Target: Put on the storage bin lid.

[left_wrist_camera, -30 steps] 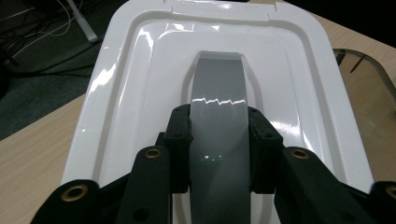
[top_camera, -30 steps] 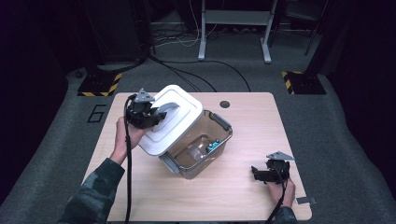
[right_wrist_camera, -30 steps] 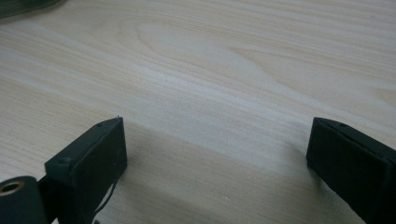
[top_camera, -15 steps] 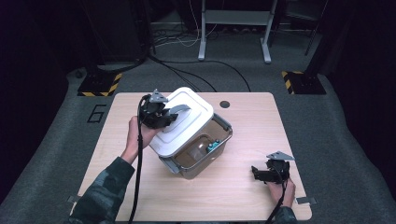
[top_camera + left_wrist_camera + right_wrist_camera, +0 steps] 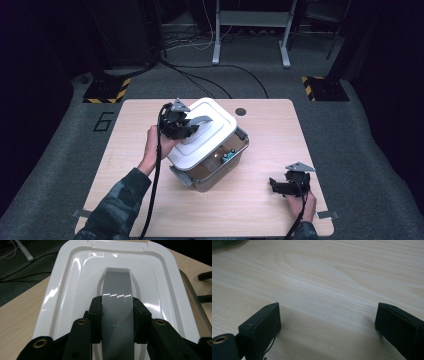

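1. Left gripper [image 5: 117,322]: jaws are clamping the grey handle [image 5: 117,290] of the white lid [image 5: 202,132], one jaw on each side edge of the strap.
2. The lid is sitting skewed over the clear bin [image 5: 220,165]; the bin's near corner is showing uncovered, with a small teal item [image 5: 227,156] inside. Whether the lid is resting on the rim or hanging free, I cannot tell.
3. Risk, as I judge it: the handle is glossy and held only by its edges, so the lid may be swinging or slipping between the jaws if tilted.
4. Risk: the lid may catch the bin rim and drag the unheld bin across the tabletop [image 5: 125,150].
5. Left hand [image 5: 156,142] is reaching in from the lid's left side, gripper pointing across the lid.
6. Right gripper [image 5: 329,322]: jaws are standing wide apart, bare tabletop between them, resting low, well apart from the bin.
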{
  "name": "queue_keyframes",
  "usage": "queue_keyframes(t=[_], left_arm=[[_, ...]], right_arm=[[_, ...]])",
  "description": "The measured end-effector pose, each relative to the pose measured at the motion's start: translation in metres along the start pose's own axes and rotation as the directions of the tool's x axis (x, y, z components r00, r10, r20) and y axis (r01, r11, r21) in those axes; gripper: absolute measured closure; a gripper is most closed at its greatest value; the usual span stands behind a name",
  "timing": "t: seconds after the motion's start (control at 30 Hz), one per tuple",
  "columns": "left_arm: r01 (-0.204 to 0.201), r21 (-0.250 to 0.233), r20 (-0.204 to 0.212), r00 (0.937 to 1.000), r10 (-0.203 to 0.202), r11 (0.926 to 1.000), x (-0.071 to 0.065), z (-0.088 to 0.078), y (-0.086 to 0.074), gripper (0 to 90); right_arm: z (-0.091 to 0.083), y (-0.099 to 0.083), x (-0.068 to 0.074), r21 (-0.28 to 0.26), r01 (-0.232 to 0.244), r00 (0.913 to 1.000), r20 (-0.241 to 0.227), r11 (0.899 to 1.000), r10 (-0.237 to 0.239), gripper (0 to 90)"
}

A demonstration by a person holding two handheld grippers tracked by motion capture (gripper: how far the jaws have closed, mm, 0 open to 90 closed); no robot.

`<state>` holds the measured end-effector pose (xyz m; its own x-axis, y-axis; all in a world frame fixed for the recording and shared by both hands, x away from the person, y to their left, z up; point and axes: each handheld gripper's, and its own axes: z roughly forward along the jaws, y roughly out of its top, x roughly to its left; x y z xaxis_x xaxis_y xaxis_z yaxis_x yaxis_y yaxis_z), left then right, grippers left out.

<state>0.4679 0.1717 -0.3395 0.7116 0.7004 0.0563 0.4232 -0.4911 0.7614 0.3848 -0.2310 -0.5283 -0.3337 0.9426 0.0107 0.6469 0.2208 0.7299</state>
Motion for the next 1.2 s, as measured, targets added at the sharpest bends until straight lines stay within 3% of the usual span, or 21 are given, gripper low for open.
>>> queue_keyframes(t=[0.63,0.9,1.2], left_arm=[[0.000,0.047,0.063,0.9980,-0.003,0.9989,-0.012,0.027,0.002,66.9],[0.025,0.080,0.070,0.9971,-0.031,0.9964,-0.018,0.037,-0.002,66.8],[0.059,0.076,0.085,0.9943,-0.065,0.9954,-0.022,0.037,-0.006,66.8]], right_arm=[[0.000,0.000,0.000,0.001,0.002,1.0000,0.000,1.000,-0.002,6.1],[0.000,0.000,0.000,0.001,0.000,1.0000,-0.001,1.000,0.000,6.3],[0.000,0.000,0.000,0.000,0.001,1.0000,-0.001,1.000,-0.001,6.4]])
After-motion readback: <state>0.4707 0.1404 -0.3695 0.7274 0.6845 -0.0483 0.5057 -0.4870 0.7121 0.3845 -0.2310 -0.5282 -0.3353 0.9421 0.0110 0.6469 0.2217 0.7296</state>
